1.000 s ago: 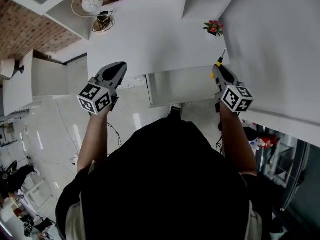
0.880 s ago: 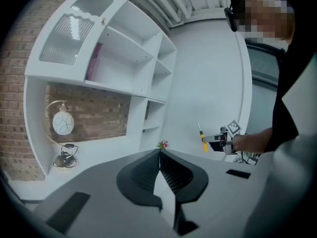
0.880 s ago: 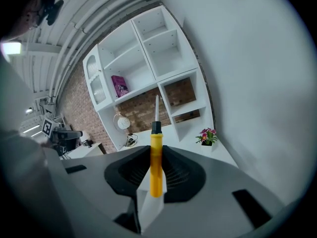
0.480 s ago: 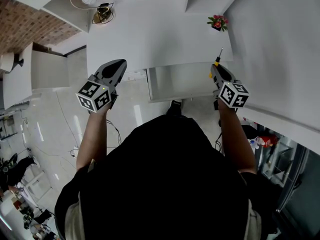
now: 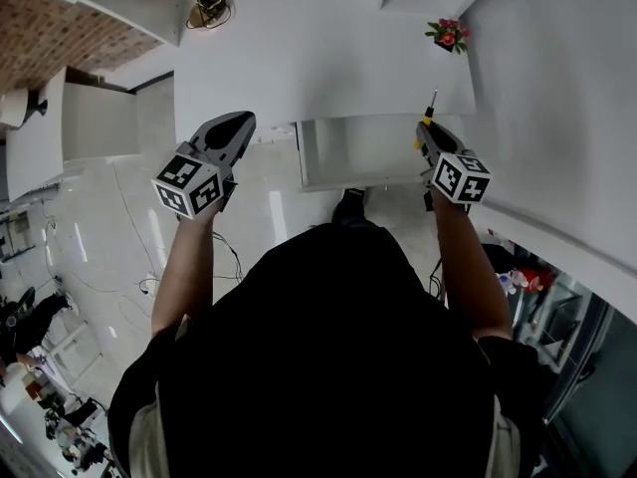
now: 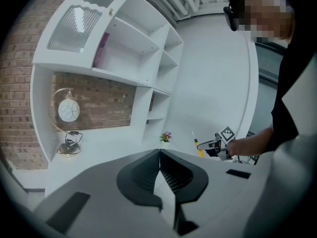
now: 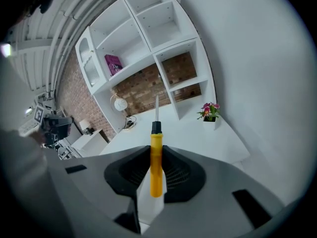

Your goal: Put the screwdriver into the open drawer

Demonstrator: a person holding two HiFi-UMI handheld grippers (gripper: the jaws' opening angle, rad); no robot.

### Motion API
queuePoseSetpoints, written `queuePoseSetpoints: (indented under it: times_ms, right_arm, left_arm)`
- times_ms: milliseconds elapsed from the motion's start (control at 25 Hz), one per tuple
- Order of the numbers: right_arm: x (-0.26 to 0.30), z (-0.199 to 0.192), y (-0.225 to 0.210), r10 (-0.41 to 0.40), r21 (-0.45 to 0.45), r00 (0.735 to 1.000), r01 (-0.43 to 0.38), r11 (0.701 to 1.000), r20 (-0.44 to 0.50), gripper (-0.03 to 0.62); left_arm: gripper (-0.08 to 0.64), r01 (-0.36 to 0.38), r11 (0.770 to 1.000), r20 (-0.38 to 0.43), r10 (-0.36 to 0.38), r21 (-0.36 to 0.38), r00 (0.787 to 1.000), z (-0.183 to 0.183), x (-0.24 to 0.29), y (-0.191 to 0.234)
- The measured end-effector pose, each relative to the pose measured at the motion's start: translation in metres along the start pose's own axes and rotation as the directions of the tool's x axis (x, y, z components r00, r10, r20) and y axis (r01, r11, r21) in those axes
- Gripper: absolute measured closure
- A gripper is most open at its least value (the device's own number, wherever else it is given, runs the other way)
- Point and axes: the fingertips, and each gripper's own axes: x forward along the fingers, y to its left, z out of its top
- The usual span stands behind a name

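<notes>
Right gripper view: right gripper [image 7: 154,150] jaws clamped on screwdriver [image 7: 156,170].
Left gripper view: left gripper [image 6: 159,153] jaws together, empty.
Head view: drawer [image 5: 363,157] open, left of right jaws.

Smooth plastic screwdriver handle [image 7: 156,167], metal shaft [image 7: 156,108], matt desk [image 5: 299,68], brick wall [image 5: 50,43]

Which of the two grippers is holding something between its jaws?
The right gripper: its jaws are shut on the yellow-handled screwdriver with a metal shaft. The left gripper has its jaws together with nothing between them.

Home-style room: white shelving [image 7: 148,31], brick wall [image 6: 20,108], potted flowers [image 7: 209,111]
</notes>
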Motion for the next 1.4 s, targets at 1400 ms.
queuePoseSetpoints:
  times_ms: [1400]
  right_arm:
    - [0.084, -0.133, -0.038, -0.001, -0.065, 0.945, -0.021, 0.998, -0.328, 0.509]
  left_arm:
    - [0.543, -0.054, 0.997, -0.092, 0.049, -0.06, 0.995, -0.057, 0.008, 0.014]
